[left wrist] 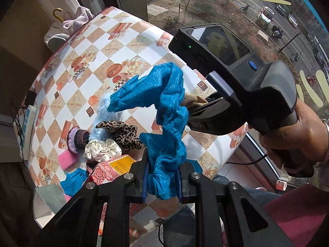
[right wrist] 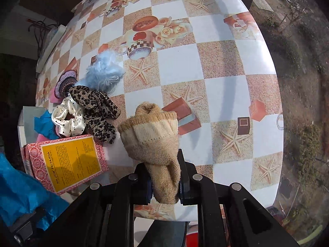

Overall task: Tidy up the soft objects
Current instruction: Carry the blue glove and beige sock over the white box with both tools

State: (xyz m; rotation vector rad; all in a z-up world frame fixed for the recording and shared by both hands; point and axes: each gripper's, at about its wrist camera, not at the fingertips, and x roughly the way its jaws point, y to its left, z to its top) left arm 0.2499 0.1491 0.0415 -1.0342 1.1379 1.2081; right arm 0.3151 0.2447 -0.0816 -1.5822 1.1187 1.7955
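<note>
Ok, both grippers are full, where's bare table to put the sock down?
Bare tablecloth lies ahead and right of the beige sock, out to the window-side edge. The left side is crowded: leopard scrunchie, polka-dot scrunchie, blue fluffy piece and red box sit close together.

Strong daylight floods both views, coming through the large window point(left wrist: 236, 6) beside the desk with its glossy checked starfish-print cover point(right wrist: 222, 70). The white squares of that cover shine almost washed out, and long soft grey shadows fall across them in the right wrist view. The crinkled blue plastic cover point(left wrist: 168, 111) glints with tiny highlights. The black left tongs point(left wrist: 164, 187) and black right tongs point(right wrist: 165, 183) sit dark and low in contrast. The room away from the window is dim. Fisheye curvature bows the desk edge strongly, and black vignetting fills the corners. Focus is sharp centrally, softer toward the rims.
</note>
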